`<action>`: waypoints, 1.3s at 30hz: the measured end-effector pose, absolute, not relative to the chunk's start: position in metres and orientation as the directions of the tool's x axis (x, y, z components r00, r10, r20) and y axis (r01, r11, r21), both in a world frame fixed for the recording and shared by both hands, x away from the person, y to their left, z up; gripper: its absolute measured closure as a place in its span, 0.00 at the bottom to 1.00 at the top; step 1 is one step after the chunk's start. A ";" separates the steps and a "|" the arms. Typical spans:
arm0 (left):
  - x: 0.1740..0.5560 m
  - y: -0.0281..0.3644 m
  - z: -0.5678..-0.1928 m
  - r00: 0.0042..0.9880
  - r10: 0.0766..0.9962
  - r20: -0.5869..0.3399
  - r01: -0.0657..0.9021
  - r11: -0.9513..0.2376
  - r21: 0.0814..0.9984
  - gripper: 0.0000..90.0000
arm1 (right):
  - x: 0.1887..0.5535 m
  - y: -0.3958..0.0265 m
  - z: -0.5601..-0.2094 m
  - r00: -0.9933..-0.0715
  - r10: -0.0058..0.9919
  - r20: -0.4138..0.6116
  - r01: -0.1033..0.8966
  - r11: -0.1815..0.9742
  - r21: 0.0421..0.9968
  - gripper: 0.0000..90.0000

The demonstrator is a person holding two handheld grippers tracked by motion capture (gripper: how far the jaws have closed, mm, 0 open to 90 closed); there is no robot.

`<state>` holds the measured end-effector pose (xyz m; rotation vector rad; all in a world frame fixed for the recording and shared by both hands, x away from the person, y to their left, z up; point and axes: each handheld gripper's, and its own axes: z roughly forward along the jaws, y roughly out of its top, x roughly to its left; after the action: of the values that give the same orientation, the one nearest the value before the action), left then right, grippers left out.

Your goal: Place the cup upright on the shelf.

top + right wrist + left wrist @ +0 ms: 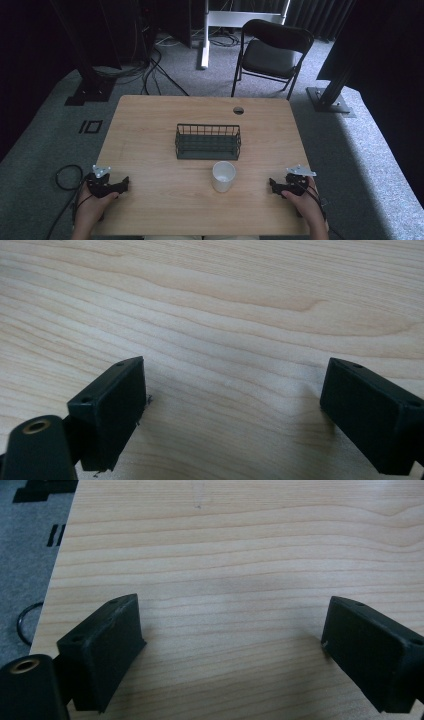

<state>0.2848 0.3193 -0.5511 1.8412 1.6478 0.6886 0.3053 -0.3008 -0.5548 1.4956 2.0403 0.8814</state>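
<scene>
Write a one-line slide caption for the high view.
A person rests an open hand-held gripper at each side, left and right, of a wooden table holding a white cup and wire basket.

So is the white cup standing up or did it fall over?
Standing up. The white cup sits on the table with its round opening facing upward, in front of the wire basket.

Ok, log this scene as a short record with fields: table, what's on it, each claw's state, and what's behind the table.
table: light wood table, cable hole near the far edge
wire basket: dark, mid-table, looks empty
cup: white, upright, just in front of the basket, apart from it
left claw: open, holds nothing, near the left edge
right claw: open, holds nothing, near the right edge
behind table: black folding chair on grey carpet
</scene>
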 end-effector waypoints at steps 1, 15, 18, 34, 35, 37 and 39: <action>0.285 0.319 -0.551 0.109 0.994 0.004 0.701 -0.080 0.708 0.14 | 0.305 -0.301 -0.555 -0.304 0.953 0.008 0.659 0.204 0.724 0.12; 0.283 0.315 -0.551 0.198 0.980 0.029 0.679 -0.158 0.717 0.17 | 0.305 -0.301 -0.555 -0.304 0.953 0.008 0.659 0.204 0.724 0.12; 0.283 0.312 -0.550 0.219 0.976 0.023 0.679 -0.169 0.714 0.17 | 0.305 -0.301 -0.555 -0.304 0.953 0.008 0.659 0.204 0.724 0.12; 0.289 0.294 -0.547 0.276 0.960 0.043 0.666 -0.224 0.711 0.17 | 0.305 -0.301 -0.555 -0.304 0.953 0.008 0.659 0.204 0.724 0.12; 0.289 0.294 -0.547 0.276 0.960 0.043 0.666 -0.224 0.711 0.17 | 0.305 -0.301 -0.555 -0.304 0.953 0.008 0.659 0.204 0.724 0.12; 0.290 0.292 -0.546 0.281 0.959 0.041 0.661 -0.224 0.716 0.17 | 0.305 -0.301 -0.555 -0.304 0.953 0.008 0.659 0.204 0.724 0.12; 0.291 0.290 -0.545 0.289 0.956 0.049 0.659 -0.236 0.714 0.17 | 0.305 -0.301 -0.555 -0.304 0.953 0.008 0.659 0.204 0.724 0.12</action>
<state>0.2907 0.2898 -0.5449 1.9818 1.4390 0.6625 0.3053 -0.3008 -0.5547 1.4956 2.0405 0.8816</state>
